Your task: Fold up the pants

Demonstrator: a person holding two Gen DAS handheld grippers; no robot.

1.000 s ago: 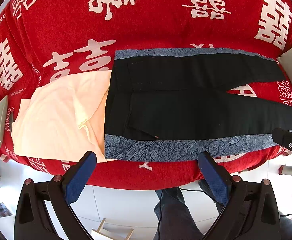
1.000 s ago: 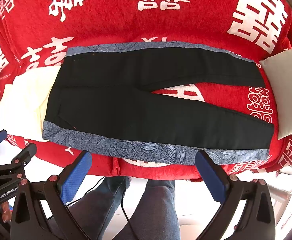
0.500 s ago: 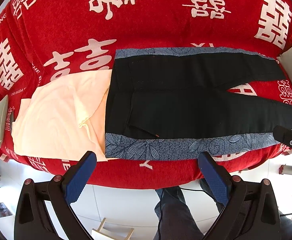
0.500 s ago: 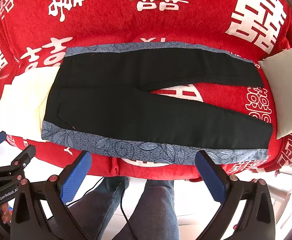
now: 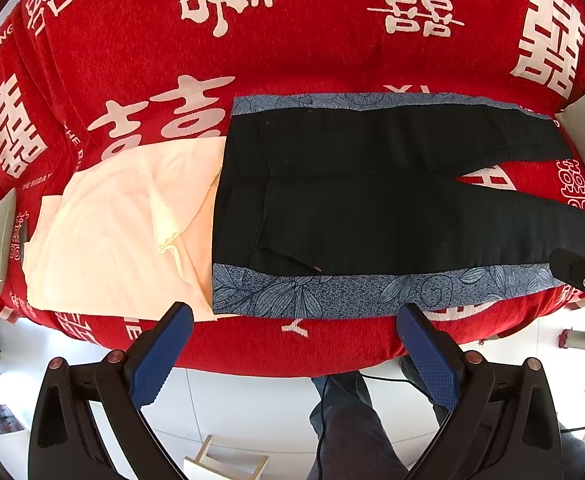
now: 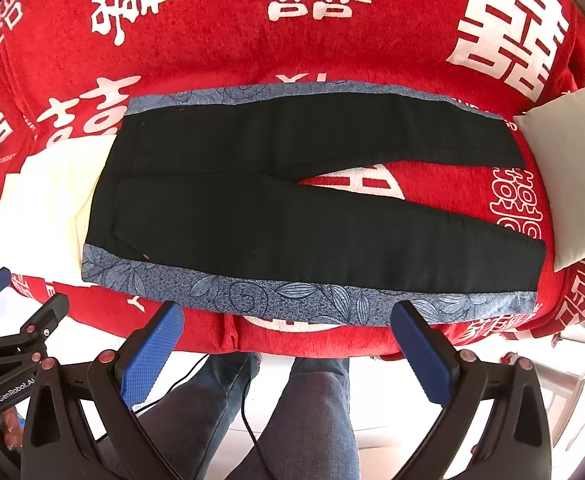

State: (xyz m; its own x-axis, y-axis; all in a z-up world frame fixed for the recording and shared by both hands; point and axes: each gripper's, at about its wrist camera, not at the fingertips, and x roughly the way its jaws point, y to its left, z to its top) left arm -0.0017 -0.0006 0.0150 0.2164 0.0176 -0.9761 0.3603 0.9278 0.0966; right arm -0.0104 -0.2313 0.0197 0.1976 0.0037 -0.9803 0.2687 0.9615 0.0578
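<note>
Black pants with blue floral side bands lie flat on a red sofa, waist to the left, both legs spread to the right. They also show in the right wrist view. My left gripper is open and empty, hovering off the sofa's front edge below the waist end. My right gripper is open and empty, off the front edge below the near leg. The left gripper also shows in the right wrist view at the lower left, and part of the right gripper shows at the right edge of the left wrist view.
A cream garment lies on the sofa left of the pants, partly under the waist. A pale cushion sits at the right end. The red cover has white characters. The person's legs stand below on a white floor.
Both views have shifted very slightly; the pants and grippers stand as before.
</note>
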